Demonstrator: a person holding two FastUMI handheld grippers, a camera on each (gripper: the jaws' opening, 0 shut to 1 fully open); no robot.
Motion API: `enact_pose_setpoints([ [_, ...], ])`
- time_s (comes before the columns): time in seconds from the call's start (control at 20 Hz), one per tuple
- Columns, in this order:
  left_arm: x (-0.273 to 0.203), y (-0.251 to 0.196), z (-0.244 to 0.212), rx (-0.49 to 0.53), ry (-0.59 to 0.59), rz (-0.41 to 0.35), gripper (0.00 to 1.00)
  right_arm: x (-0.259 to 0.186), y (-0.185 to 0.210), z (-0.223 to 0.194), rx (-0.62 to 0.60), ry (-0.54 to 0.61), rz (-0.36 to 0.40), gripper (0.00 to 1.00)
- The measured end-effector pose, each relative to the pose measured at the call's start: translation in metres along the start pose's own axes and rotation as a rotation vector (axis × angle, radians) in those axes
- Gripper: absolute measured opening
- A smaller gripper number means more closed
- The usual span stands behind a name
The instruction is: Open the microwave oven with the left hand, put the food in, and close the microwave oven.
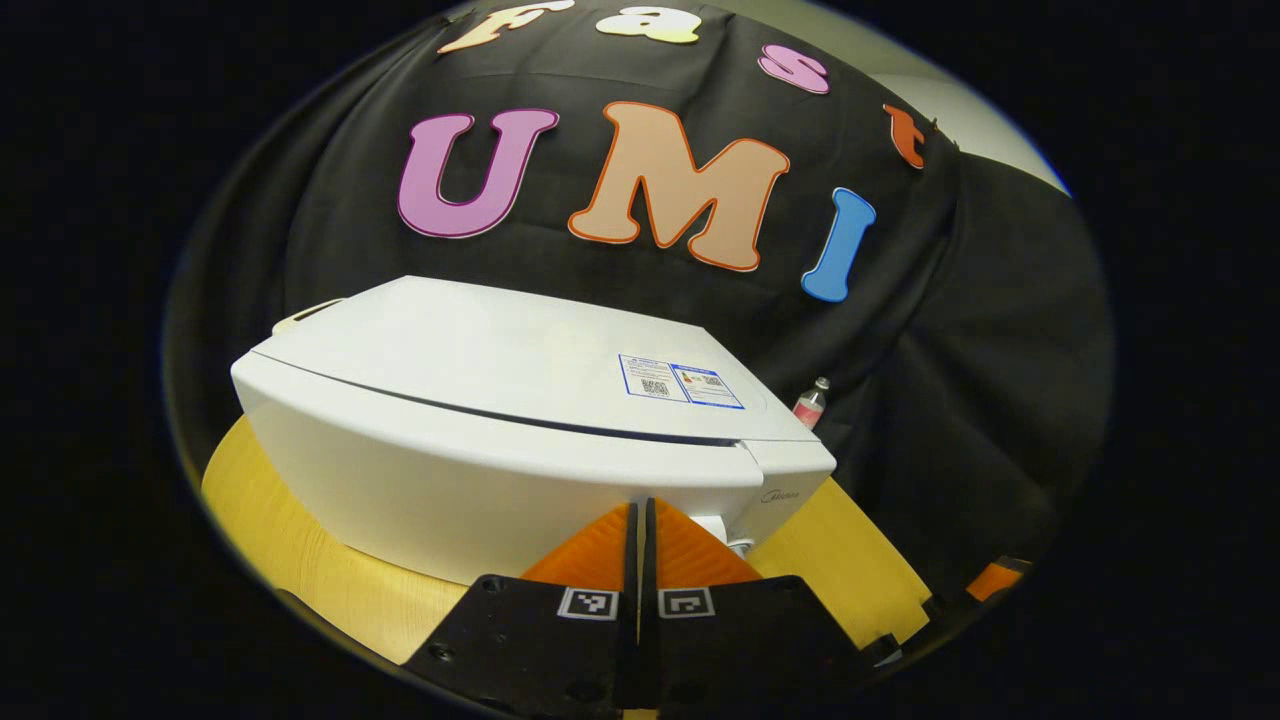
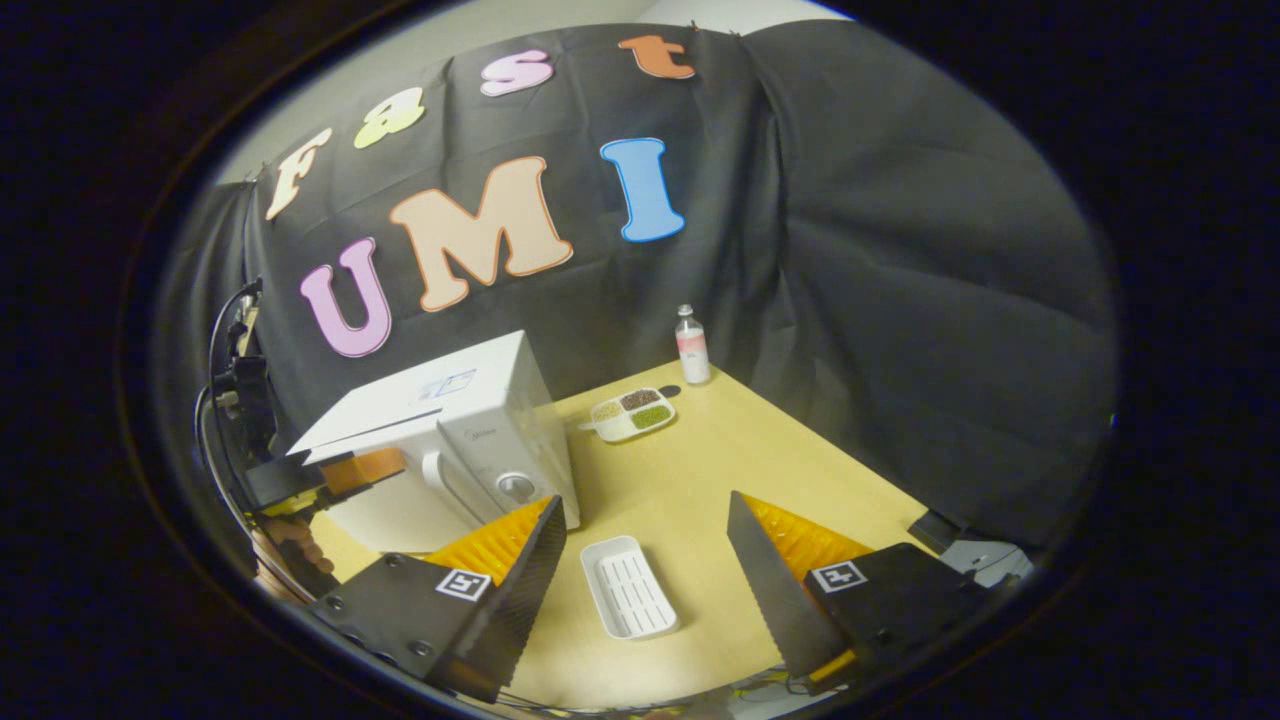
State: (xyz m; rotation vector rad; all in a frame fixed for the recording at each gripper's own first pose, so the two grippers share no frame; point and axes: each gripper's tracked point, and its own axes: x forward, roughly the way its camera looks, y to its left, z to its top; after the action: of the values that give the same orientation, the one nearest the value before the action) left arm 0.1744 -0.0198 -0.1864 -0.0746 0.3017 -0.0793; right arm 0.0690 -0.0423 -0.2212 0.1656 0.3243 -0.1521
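The microwave oven [image 1: 520, 420] sits white and squat on the wooden table [image 2: 700, 470], its door shut all along the front, and it serves well as the landmark for everything else; in the left gripper view the left gripper [image 1: 640, 560] is up close against the oven's front face near the right-hand end of the door, its two fingers pressed together with only a thin dark seam between them and nothing pinched there. In the right gripper view that same gripper [image 2: 350, 470] shows at the oven's front beside the door handle [image 2: 435, 470], a hand [image 2: 295, 545] under it; whether it touches the handle I cannot tell from here.

The right gripper [image 2: 645, 560] hangs well apart from the oven, out over the bare table in front of the oven's control-panel corner; its fingers stand wide apart, holding nothing. Between those spread fingers, lying flat on the table just off that corner of the oven, is a white ribbed tray [image 2: 628, 587]; it is clear of both fingers.

Beyond the oven, towards the cloth wall, rests a divided dish of food [image 2: 630, 412] with pale, dark and green portions; further back again stands a small bottle [image 2: 690, 345], upright, near the table's far corner.
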Motion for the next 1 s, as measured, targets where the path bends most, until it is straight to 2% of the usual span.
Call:
enact_pose_setpoints([
  [0.4, 0.0037, 0.0013, 0.0037, -0.017, -0.021, 0.015, 0.01, 0.006, 0.0069, -0.0037, -0.03, 0.013, 0.02, 0.92],
  [0.45, 0.0076, 0.0062, 0.0096, -0.006, -0.03, 0.034, 0.0, 0.0067, 0.0074, -0.0031, -0.032, 0.014, 0.021, 0.92],
  [0.5, 0.0038, 0.0024, -0.0003, -0.038, 0.009, 0.023, 0.0, 0.0064, 0.0065, -0.0022, -0.034, 0.012, 0.022, 0.92],
  [0.55, 0.007, 0.0009, 0.0012, -0.05, -0.009, 0.017, 0.01, 0.0063, 0.0058, -0.0008, -0.035, 0.013, 0.022, 0.92],
  [0.9, 0.0088, 0.0011, 0.0025, -0.02, -0.004, 0.01, 0.01, 0.006, 0.0016, -0.0023, -0.021, 0.022, 0.012, 0.92],
  [0.95, 0.0096, 0.0004, 0.002, -0.024, -0.003, 0.007, 0.0, 0.0075, 0.0013, -0.0024, -0.023, 0.019, 0.012, 0.99],
  [1.0, 0.0097, -0.0002, 0.0009, -0.029, -0.001, 0.003, 0.0, 0.0068, 0.0019, -0.0015, -0.026, 0.018, 0.012, 0.92],
])
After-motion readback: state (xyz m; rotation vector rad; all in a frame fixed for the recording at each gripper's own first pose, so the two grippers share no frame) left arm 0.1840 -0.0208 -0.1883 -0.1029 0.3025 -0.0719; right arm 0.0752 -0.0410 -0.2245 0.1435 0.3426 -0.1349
